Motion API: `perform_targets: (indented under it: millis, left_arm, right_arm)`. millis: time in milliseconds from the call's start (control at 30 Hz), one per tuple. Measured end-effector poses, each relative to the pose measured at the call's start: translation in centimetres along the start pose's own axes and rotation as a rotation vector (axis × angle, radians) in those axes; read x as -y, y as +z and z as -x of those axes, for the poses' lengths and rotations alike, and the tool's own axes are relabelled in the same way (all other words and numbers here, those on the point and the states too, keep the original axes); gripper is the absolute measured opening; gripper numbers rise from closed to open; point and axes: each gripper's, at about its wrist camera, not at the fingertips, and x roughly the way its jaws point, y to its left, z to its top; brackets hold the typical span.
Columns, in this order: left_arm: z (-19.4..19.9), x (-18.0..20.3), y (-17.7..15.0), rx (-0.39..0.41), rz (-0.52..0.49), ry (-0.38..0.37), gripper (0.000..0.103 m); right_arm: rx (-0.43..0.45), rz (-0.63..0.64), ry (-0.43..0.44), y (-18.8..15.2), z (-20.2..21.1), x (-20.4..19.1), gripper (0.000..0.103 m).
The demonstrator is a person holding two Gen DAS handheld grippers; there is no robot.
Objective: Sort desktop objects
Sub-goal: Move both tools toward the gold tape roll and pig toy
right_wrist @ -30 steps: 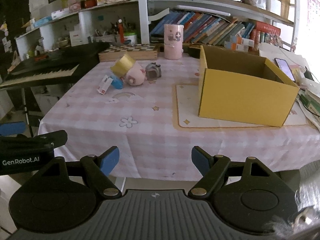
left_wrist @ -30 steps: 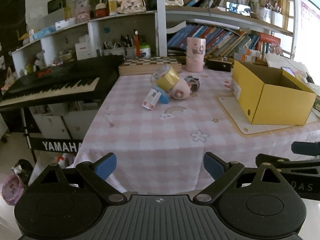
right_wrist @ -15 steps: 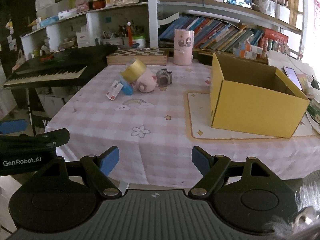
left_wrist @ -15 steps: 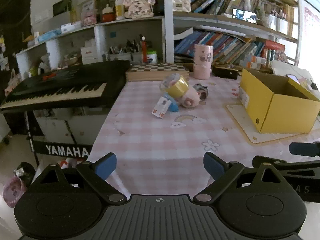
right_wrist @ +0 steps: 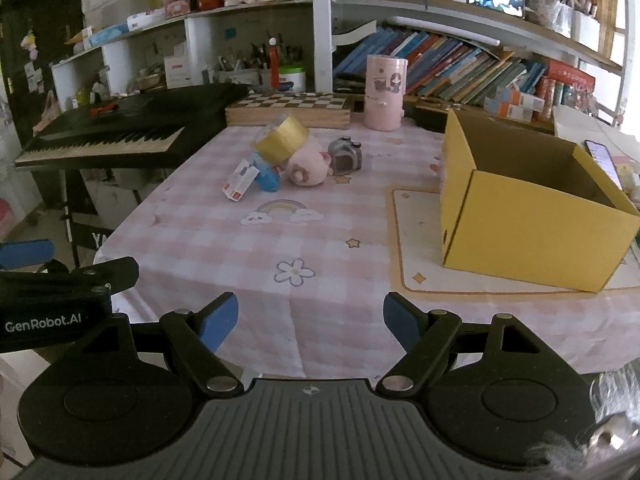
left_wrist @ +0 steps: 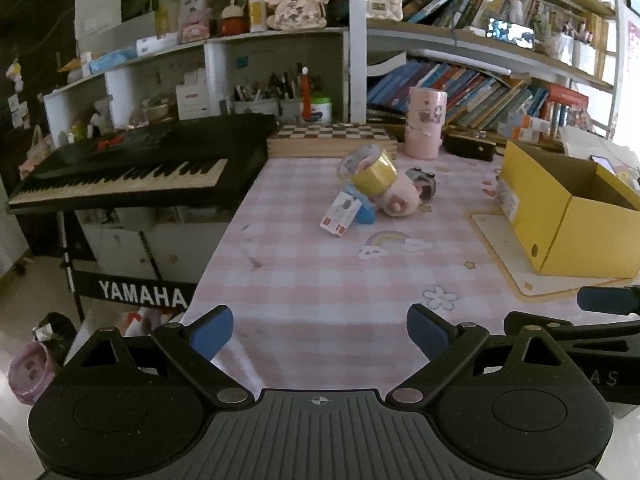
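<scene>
Right wrist: square-edged yellow cardboard box [right_wrist: 532, 236] on checked tablecloth [right_wrist: 320, 240]

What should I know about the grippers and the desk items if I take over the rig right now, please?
Left hand-held gripper: open, empty, at the near table edge.
Right hand-held gripper: open, empty, beside it.
Items: yellow tape roll leaning on a pink plush toy, with a blue object, a small white-and-red box and a grey toy camera, all clustered mid-table.
Yellow cardboard box: open, on the right; no contents visible.
Done: nothing sorted yet.
Left: every item, probably into the box.
</scene>
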Motion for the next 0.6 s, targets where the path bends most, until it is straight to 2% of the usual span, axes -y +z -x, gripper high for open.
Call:
perform_targets:
  millis: [233, 600]
  left_arm:
    - [-1.9, -0.4, 1.1, -0.013, 0.023, 0.045, 0.096]
    - [-6.9, 0.1, 3.8, -0.050, 0.075, 0.063, 0.096]
  right_arm:
    - [-0.014, 0.022, 0.041, 1.6, -2.5, 0.0, 0.079]
    - [-0.030, 0.039, 0.068, 5.9, -7.6, 1.9, 0.079]
